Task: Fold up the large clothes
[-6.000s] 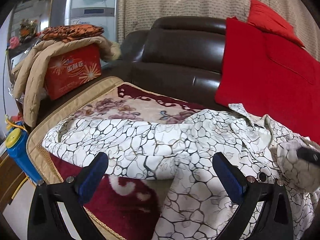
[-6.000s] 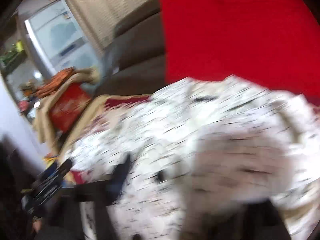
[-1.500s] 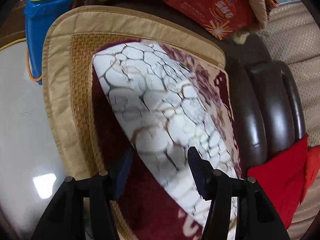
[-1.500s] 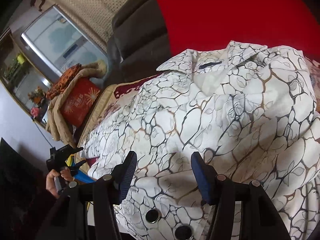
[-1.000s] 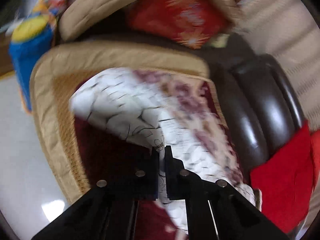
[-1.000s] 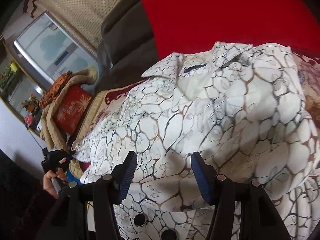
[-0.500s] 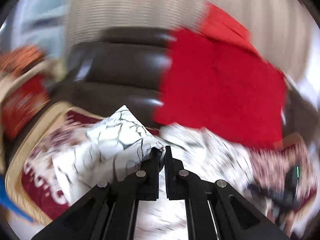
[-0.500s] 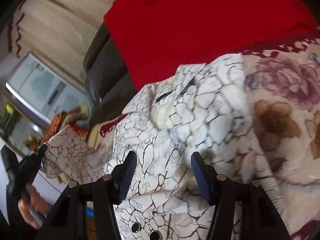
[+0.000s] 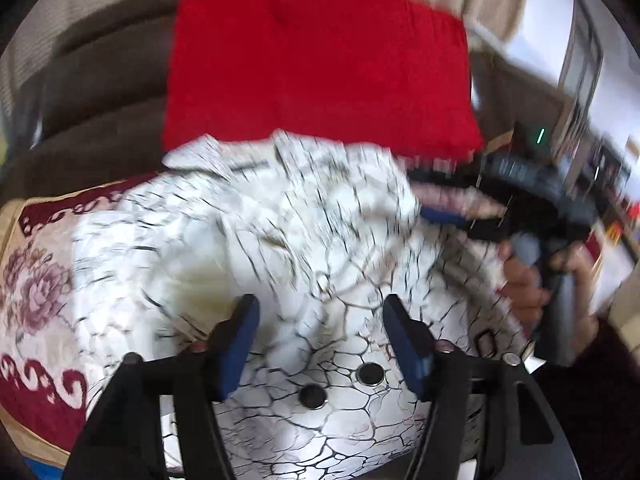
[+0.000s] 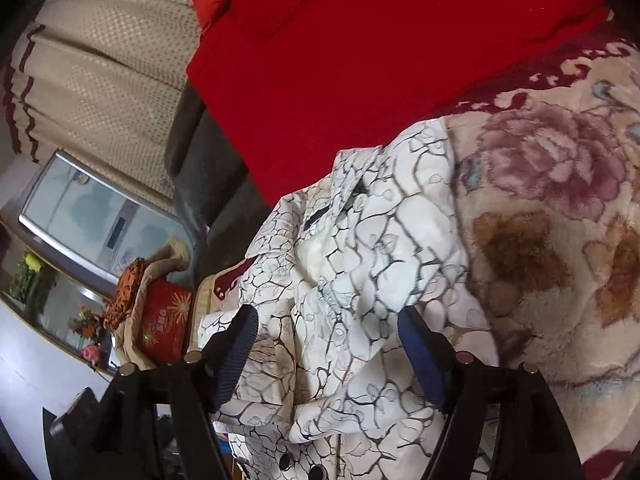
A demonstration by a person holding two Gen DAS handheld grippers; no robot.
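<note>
Left gripper: your jaws are opening, nothing pinched, releasing the crackle-print shirt.
Right gripper: also opening, empty, collar at 12 o'clock.

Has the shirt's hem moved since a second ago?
Yes. The hem was out by the mat's tan border; now it lies folded over the shirt, toward the red cushion.

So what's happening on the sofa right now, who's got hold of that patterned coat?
A person with a handheld gripper in each hand is folding a white crackle-patterned coat on the floral blanket covering the sofa, in front of a red cushion. Neither gripper grips it now. The left gripper is opening above the buttoned part; the right gripper is also opening, with the fabric lying loose between its jaws. The coat lies bunched, collar toward the cushion, fold unfinished.
</note>
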